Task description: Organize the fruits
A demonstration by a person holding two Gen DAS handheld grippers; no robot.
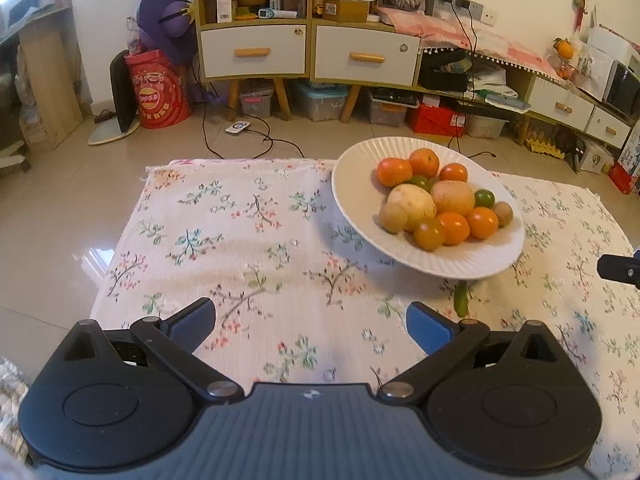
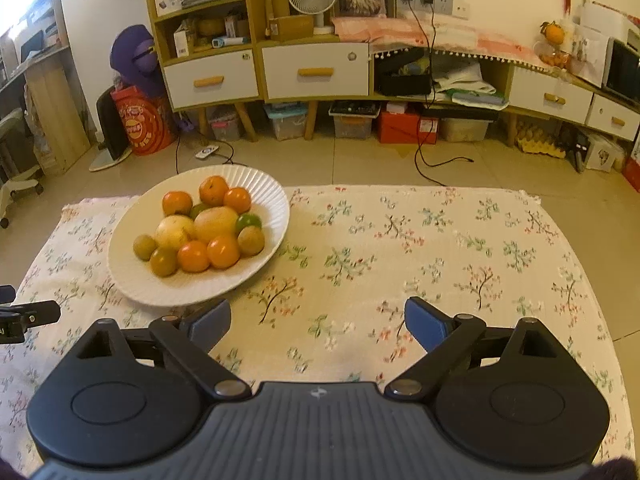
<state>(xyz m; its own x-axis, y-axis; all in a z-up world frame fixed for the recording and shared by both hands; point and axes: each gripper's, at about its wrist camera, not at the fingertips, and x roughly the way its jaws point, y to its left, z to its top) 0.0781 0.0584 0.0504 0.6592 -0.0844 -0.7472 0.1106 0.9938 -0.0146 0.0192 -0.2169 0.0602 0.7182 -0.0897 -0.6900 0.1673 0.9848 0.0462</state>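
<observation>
The left claw [image 1: 311, 325] stood wide, both blue pads far apart, and nothing but flowered cloth showed between them. It was pitched down at the desk [image 1: 248, 240], hanging above the near half of the cloth, touching nothing. Just off its right pad lay a small green thing [image 1: 461, 303], half tucked under the plate's near rim; what it was could not be told.

The right claw [image 2: 318, 325] was spread wide too, empty, tilted down the same way over the cloth. Its left pad sat just beside the near rim of the white plate [image 2: 132, 280], apart from it as far as the view showed.

And there was the fruit, all heaped on that ribbed white plate, which stood on the desk between the two claws: to the right of the left one, to the left of the right one. Orange tangerines [image 1: 453, 227] sat at the front and back of the pile, two big pale yellow fruits [image 1: 412, 205] filled the middle, a green one [image 1: 484, 198] peeked out at the side, and small brownish ones [image 2: 144, 246] ringed the edge. All of them were touching, packed close.

At the right edge of the left view poked a dark tip of the other claw, well clear of the plate. Beyond the desk stood a wooden cabinet [image 1: 256, 50] with white drawers.
</observation>
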